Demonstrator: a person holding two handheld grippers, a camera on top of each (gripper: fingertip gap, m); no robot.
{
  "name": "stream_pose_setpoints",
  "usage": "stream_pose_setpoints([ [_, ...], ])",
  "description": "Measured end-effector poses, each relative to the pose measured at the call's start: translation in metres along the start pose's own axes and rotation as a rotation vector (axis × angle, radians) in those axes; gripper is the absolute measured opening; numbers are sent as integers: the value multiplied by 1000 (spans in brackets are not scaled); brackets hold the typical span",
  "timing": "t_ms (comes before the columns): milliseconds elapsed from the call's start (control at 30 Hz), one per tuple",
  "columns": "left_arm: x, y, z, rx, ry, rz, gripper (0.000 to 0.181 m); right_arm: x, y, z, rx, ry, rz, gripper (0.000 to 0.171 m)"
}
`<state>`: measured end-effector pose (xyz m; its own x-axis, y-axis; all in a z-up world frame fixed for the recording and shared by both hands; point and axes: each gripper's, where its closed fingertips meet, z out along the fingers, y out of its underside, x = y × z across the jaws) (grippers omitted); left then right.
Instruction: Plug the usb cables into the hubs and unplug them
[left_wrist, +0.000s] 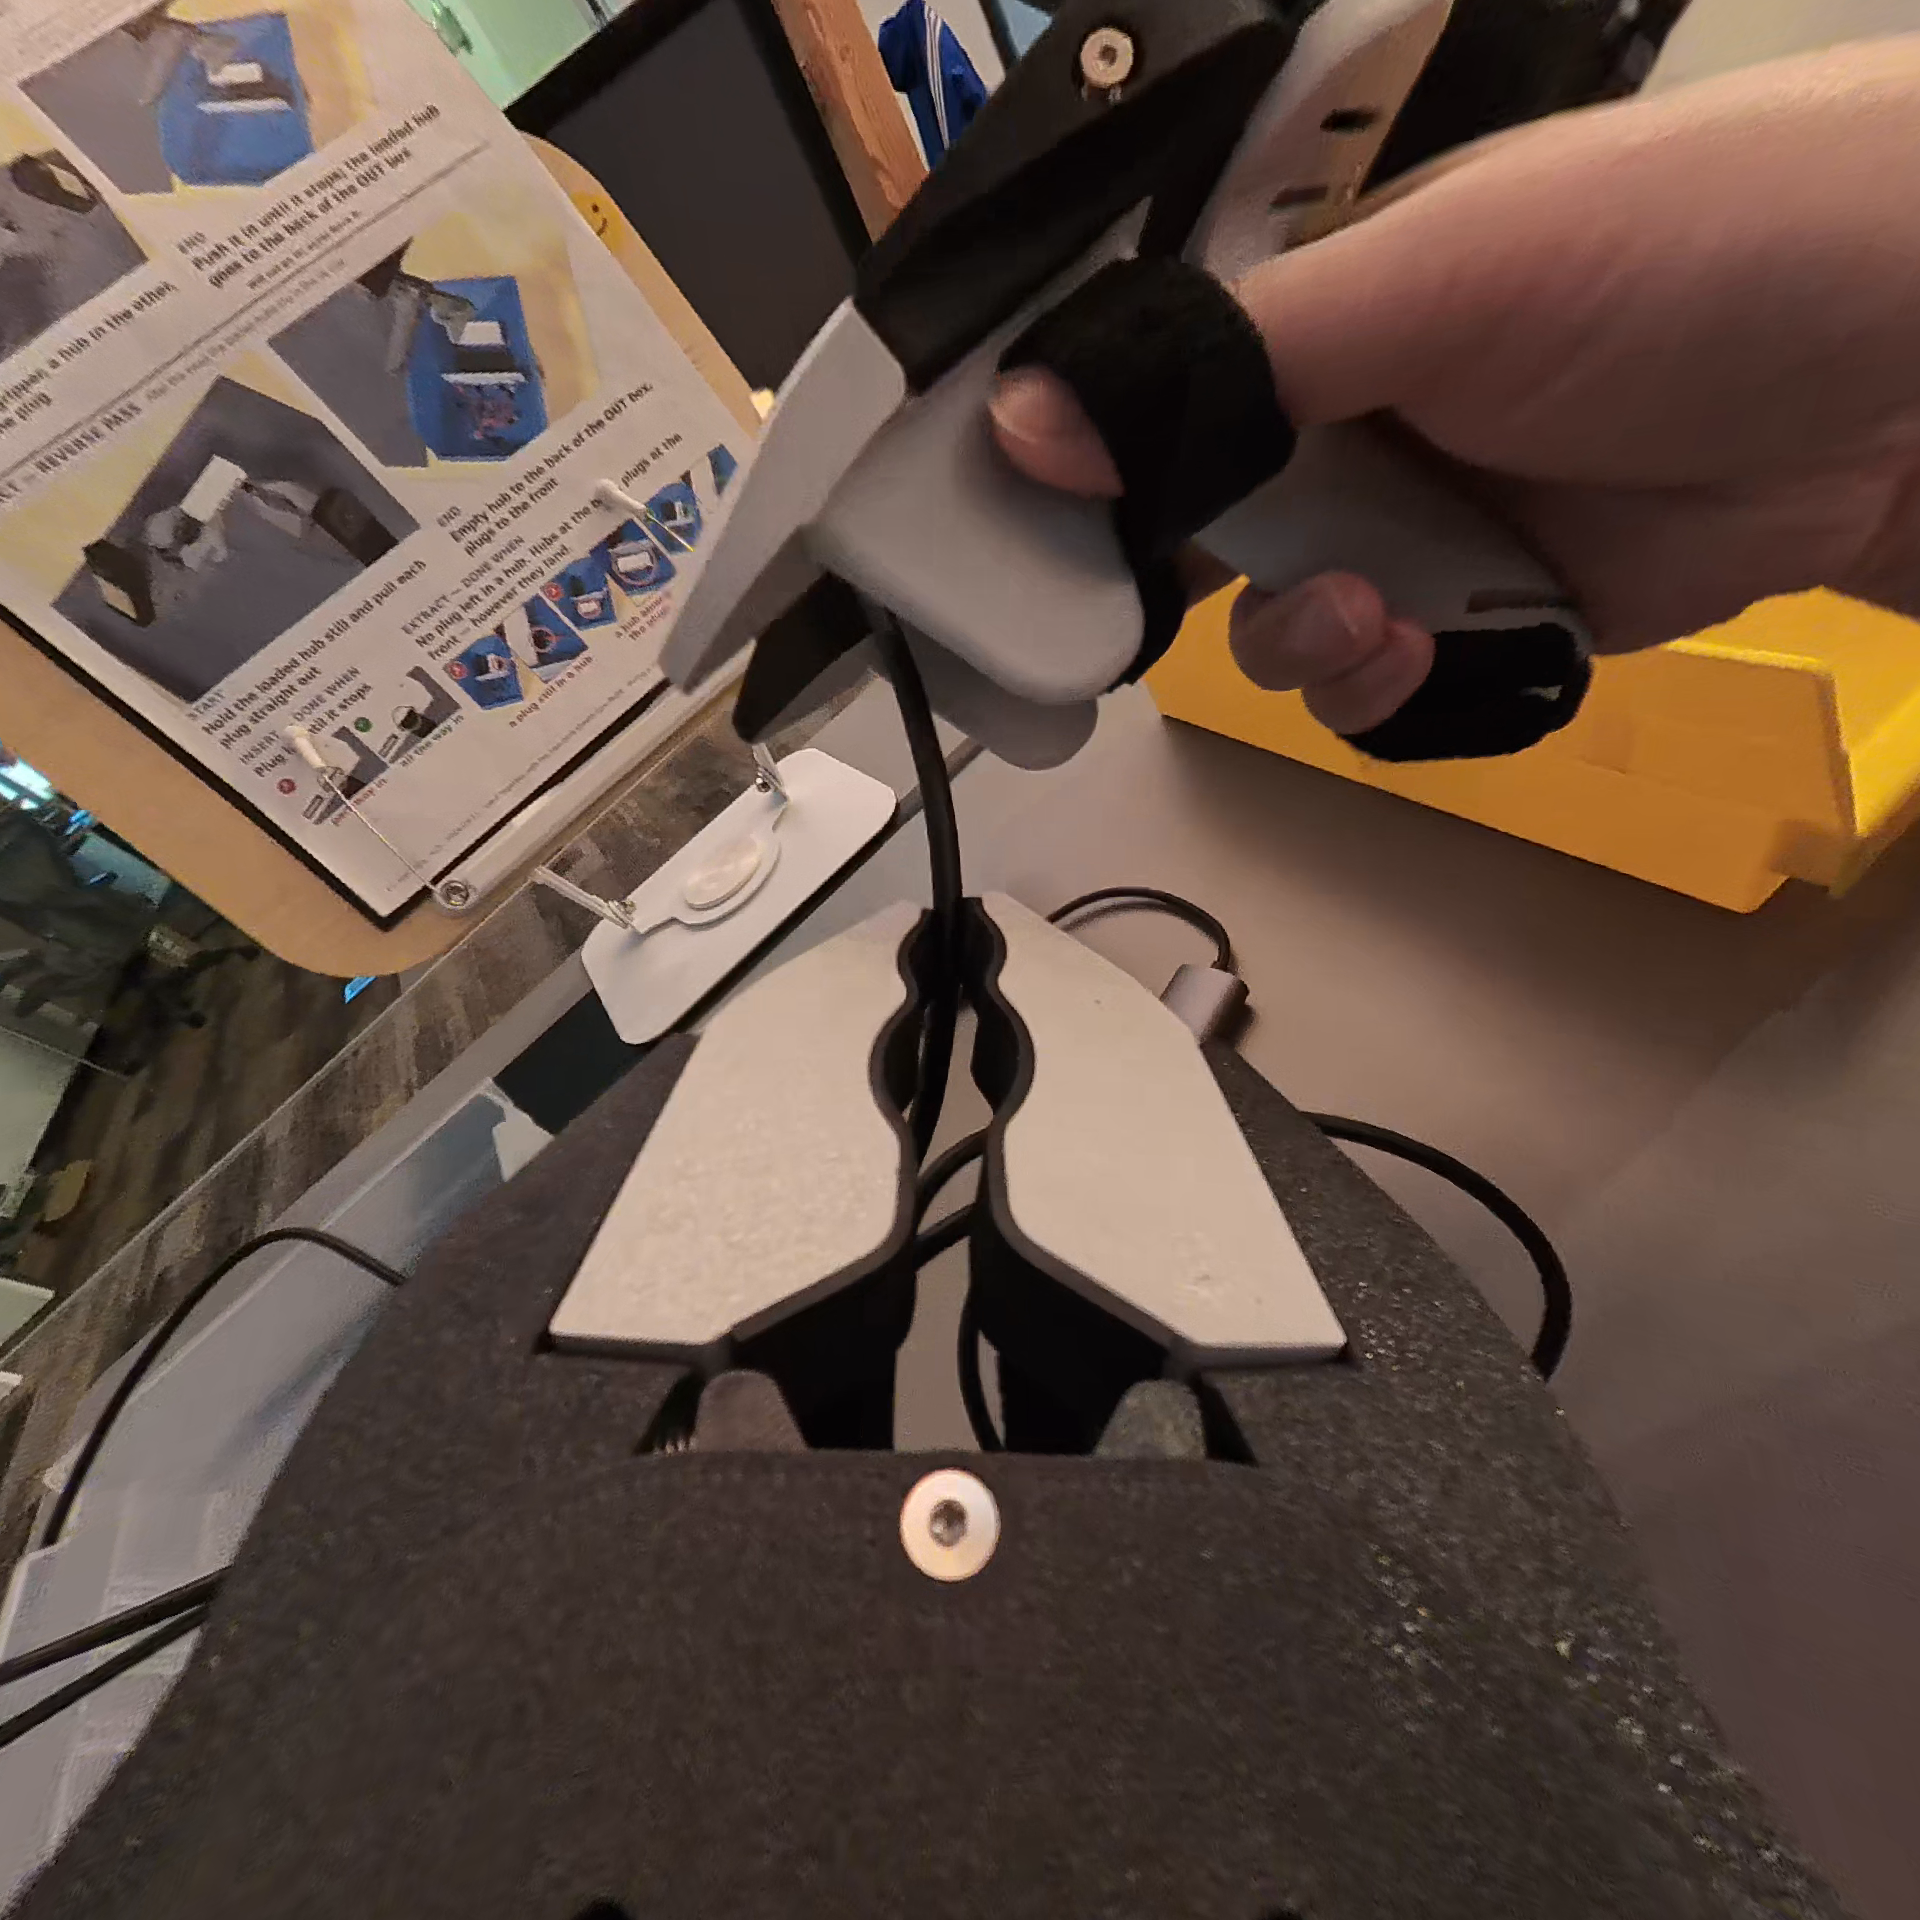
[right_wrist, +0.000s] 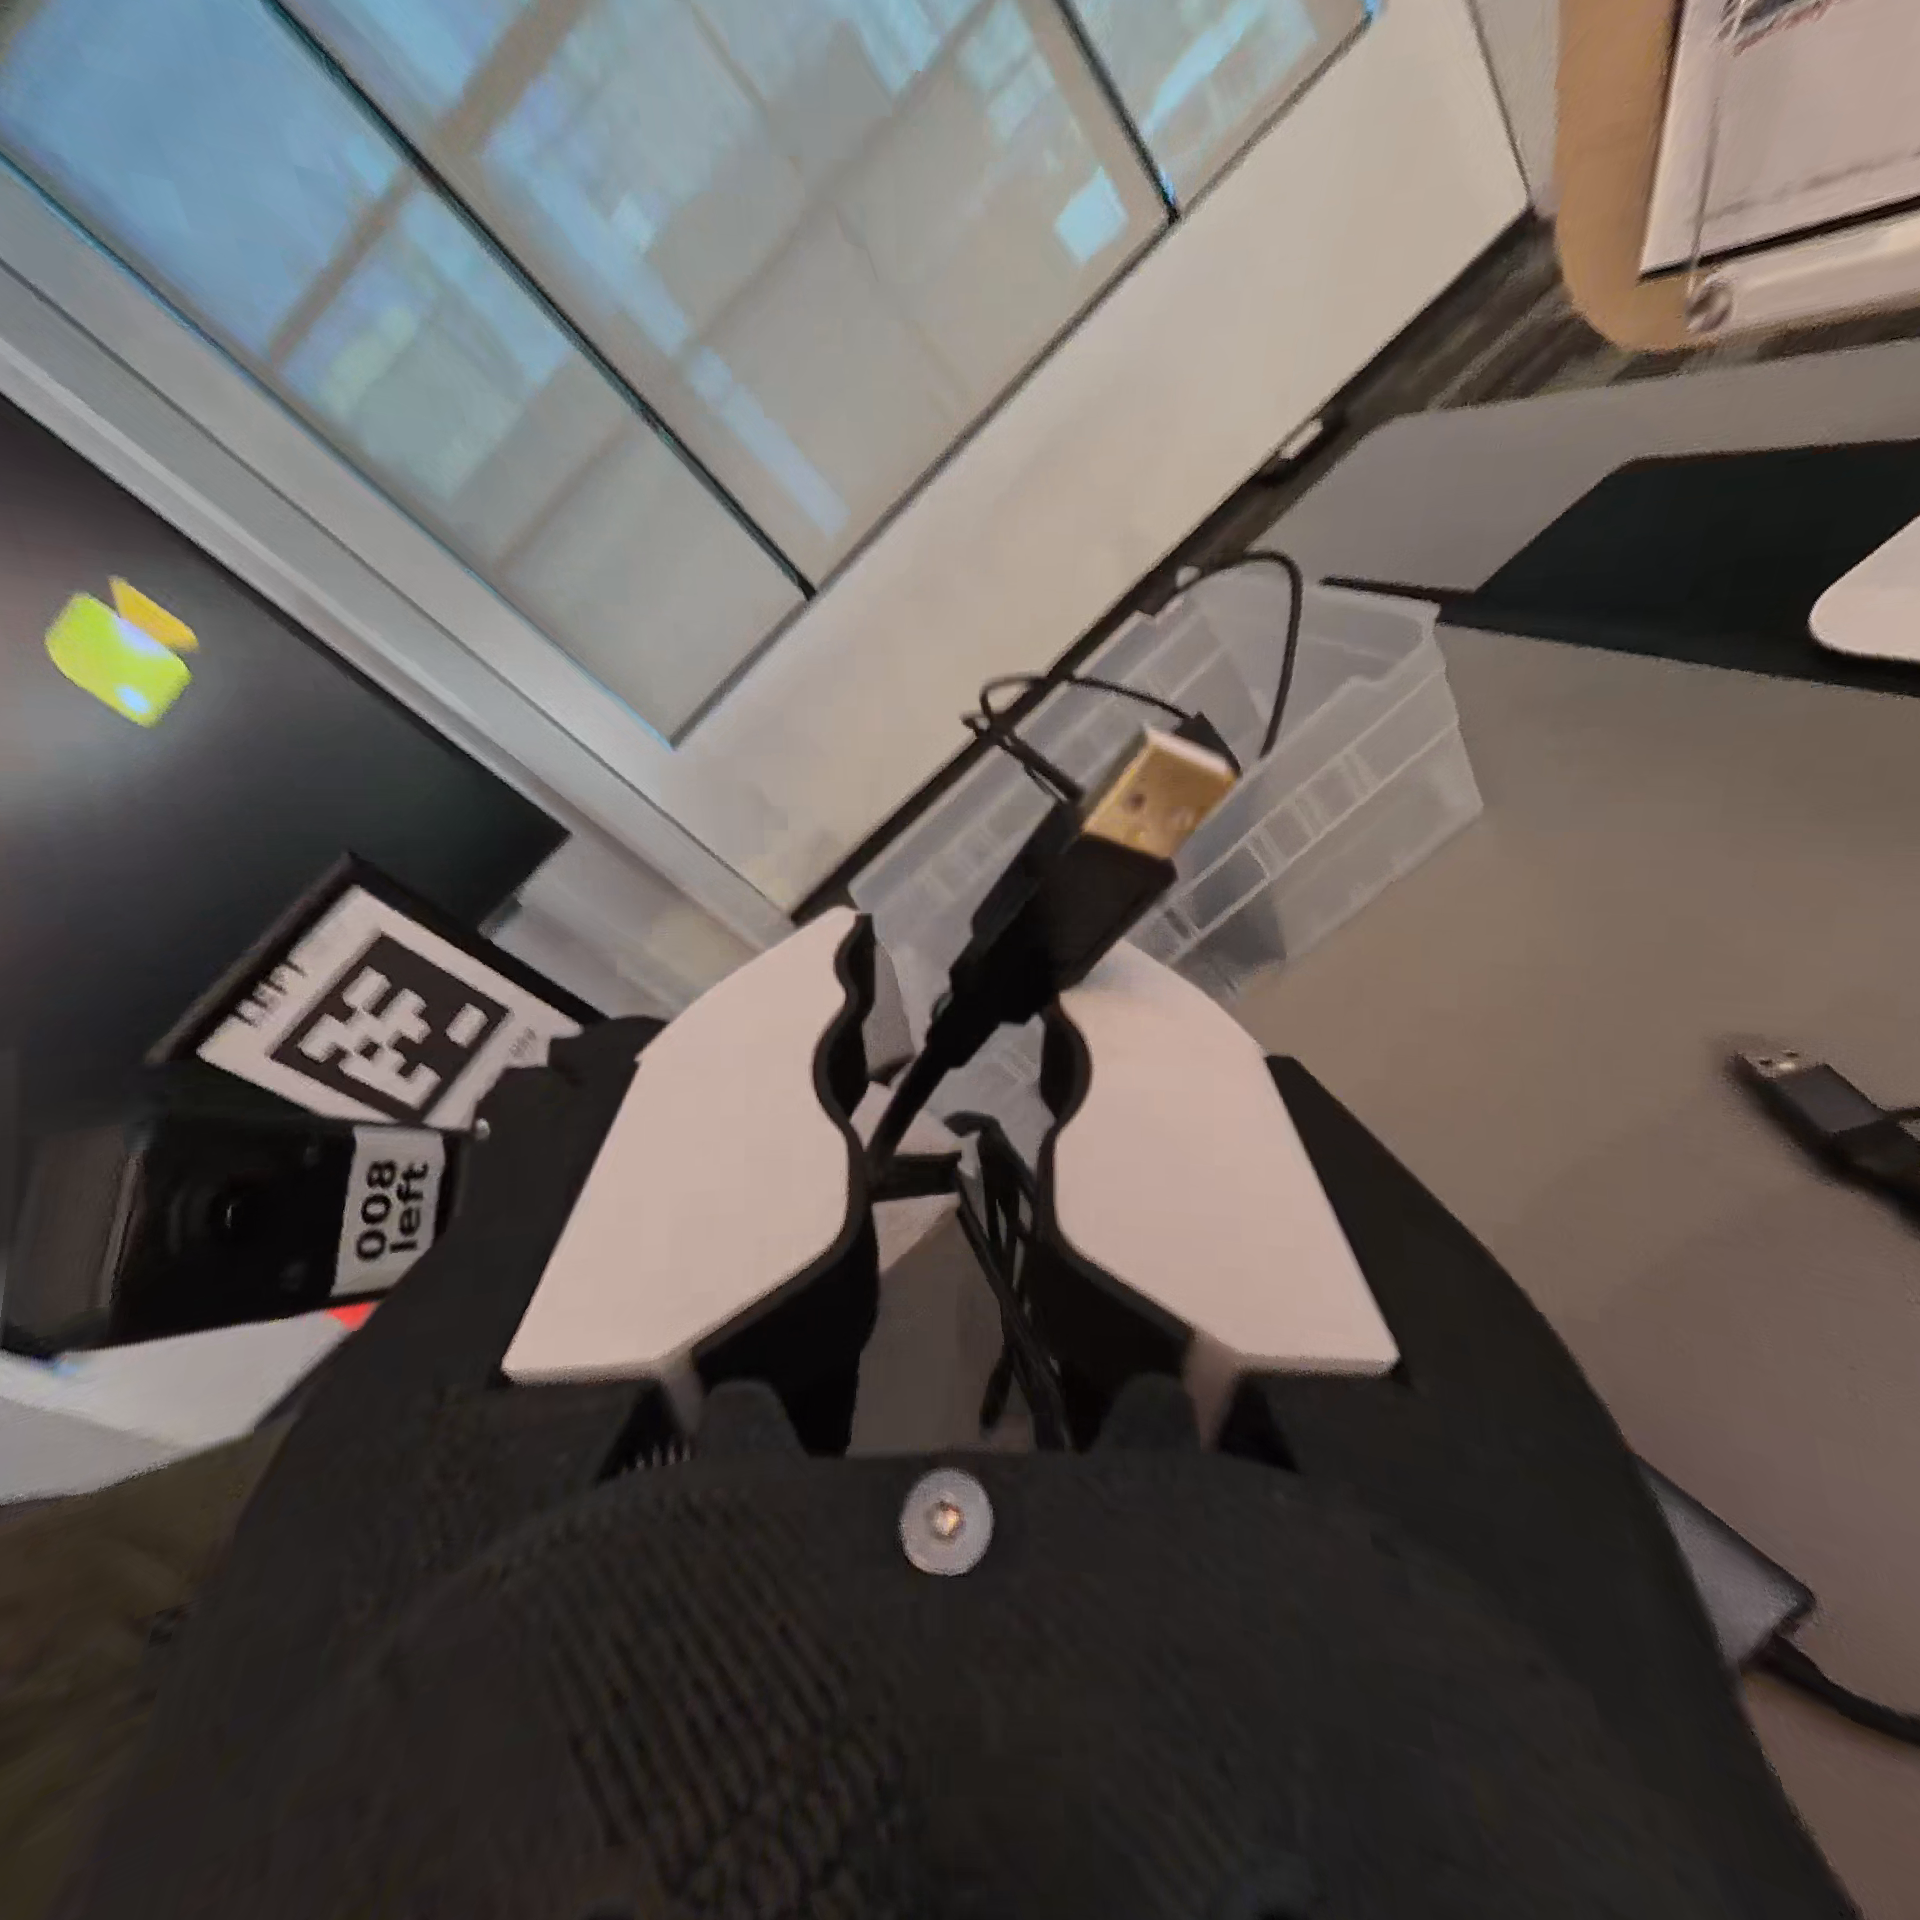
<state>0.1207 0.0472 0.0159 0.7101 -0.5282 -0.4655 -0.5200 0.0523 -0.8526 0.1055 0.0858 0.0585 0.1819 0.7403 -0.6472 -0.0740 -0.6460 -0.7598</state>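
- The right gripper (right_wrist: 956, 997) has its fingers closed on the black body of a usb plug (right_wrist: 1117, 868), with the gold metal tip (right_wrist: 1164, 790) sticking out beyond them and free in the air; I judge that leaves the tip clear to enter a port.
- The left gripper (left_wrist: 948, 935) has its fingers pinched on the black cable (left_wrist: 940, 810) a little way below that plug, probably to steady the slack (no hub is held by either tool).
- Only the left wrist view shows the hand (left_wrist: 1621, 384) around the right tool, the yellow bin (left_wrist: 1662, 769), an instruction sheet (left_wrist: 312, 436) on its stand, and a grey connector (left_wrist: 1205, 992) lying on the worktop (left_wrist: 1558, 1143).
- Only the right wrist view shows the plug's tip, a clear plastic bin (right_wrist: 1330, 790) behind it, and a second plug (right_wrist: 1797, 1091) lying well apart on the worktop.
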Motion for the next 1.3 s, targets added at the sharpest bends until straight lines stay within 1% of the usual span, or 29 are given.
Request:
stream_pose_setpoints([
  [67, 5, 5, 5, -21, 9, -2, 4, 2, 3, 0, -30, 41, -69, 16],
  [100, 6, 8, 6, -26, 6, -9, 4, 3, 1, -1, -24, 69, -100, 15],
  [167, 5, 12, 8, -36, -8, -18, 4, 5, 3, -2, -51, 116, -147, 18],
  [233, 1, 17, 10, -47, -33, -24, 4, 7, 7, -4, -107, 165, -185, 28],
  [367, -9, 24, 10, -54, -63, -57, 4, 14, 2, -14, -122, 259, -252, 28],
  [433, -9, 25, 9, -48, -49, -81, 4, 11, -1, -17, -117, 240, -269, 18],
  [567, 2, 18, 8, -1, 13, -103, 4, 0, -5, -11, -67, 148, -267, 13],
  [600, 5, 17, 8, 10, 35, -107, 6, -1, -6, -11, -61, 140, -284, 12],
  [667, 10, 17, 8, -2, 70, -123, 24, 1, -7, -11, -58, 154, -332, 12],
  [767, 17, 22, 5, -41, 133, -149, 41, 9, -7, -17, -105, 215, -402, 12],
  [833, 19, 22, -1, -47, 180, -177, 41, 22, -1, -24, -189, 280, -431, 12],
  [900, 15, 15, -12, -25, 217, -202, 41, 41, 17, -35, -358, 364, -436, 12],
  [967, 4, 9, -21, -13, 232, -229, 35, 63, 46, -51, -568, 451, -381, 12],
  [1033, -7, 12, -23, -64, 250, -239, 28, 83, 66, -65, -709, 534, -321, 12],
  [1100, -15, 23, -15, -149, 274, -251, 25, 100, 81, -75, -807, 607, -273, 12],
  [1200, -13, 37, 4, -221, 350, -280, 20, 116, 97, -80, -901, 683, -234, 12],
  [1300, -8, 43, 16, -245, 358, -280, 13, 121, 115, -85, -1007, 719, -218, 12],
])
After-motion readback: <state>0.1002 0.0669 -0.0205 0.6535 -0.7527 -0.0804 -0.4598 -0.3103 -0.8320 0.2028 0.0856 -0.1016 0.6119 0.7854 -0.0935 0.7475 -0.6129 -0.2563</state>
